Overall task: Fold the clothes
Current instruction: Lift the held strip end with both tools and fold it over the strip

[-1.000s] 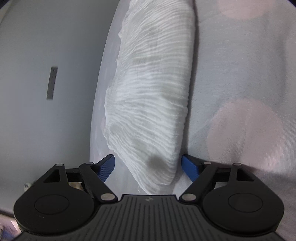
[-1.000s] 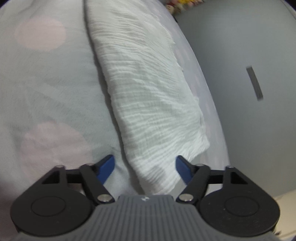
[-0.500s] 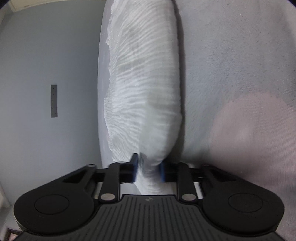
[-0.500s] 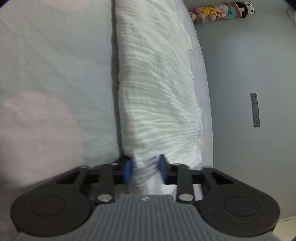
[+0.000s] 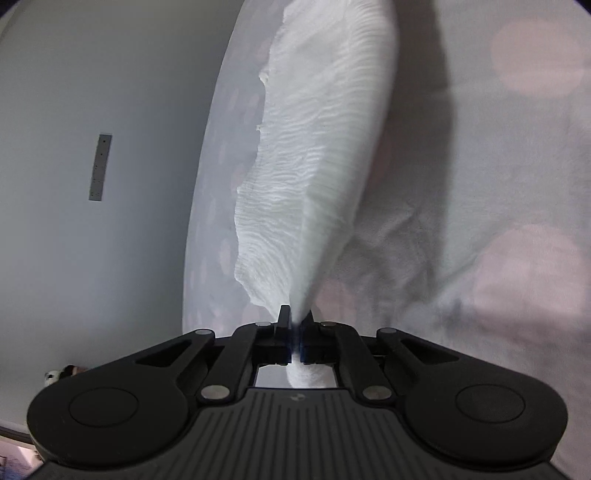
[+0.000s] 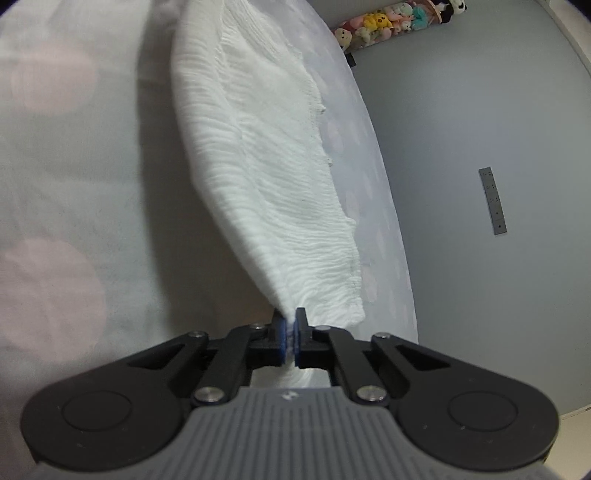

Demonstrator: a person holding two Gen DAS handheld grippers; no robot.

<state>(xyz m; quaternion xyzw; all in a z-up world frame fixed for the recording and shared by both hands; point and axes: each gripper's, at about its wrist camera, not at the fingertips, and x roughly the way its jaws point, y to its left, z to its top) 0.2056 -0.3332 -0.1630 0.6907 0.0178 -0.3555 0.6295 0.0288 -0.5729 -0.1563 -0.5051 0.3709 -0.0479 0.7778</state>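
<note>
Left wrist view shows the left tongs (image 5: pixel 294 334) clamped tight on one end of the white crinkled garment (image 5: pixel 314 155), with a tuft of cloth pushed through behind the blue pads; in the right wrist view the right tongs (image 6: pixel 290 334) are closed the same way on the garment's (image 6: pixel 258 166) other end. The cloth runs away from each camera toward twelve o'clock as a long, partly folded band, apparently raised a little off the bed (image 5: pixel 498 184), to judge by the dark shadow it throws on the sheet beside it. The step in hand looks like lifting the band by both ends to carry it over for the next fold. To do it well, both ends should rise together and level, with just enough tension to hold the band straight without stretching the loose weave. The ragged free edge, at nine o'clock of the band in the left view and three o'clock in the right, should be kept from flopping open. Thin gauzy fabric like this could slip from a narrow pinch, so a steady pace seems wise. The bed wears a pale sheet with large faint pink dots and some wrinkles near the left tongs. Beyond its edge lies a plain grey floor with a small grey strip (image 6: pixel 492 201), and at one o'clock in the right view a row of plush toys (image 6: pixel 397 18).
</note>
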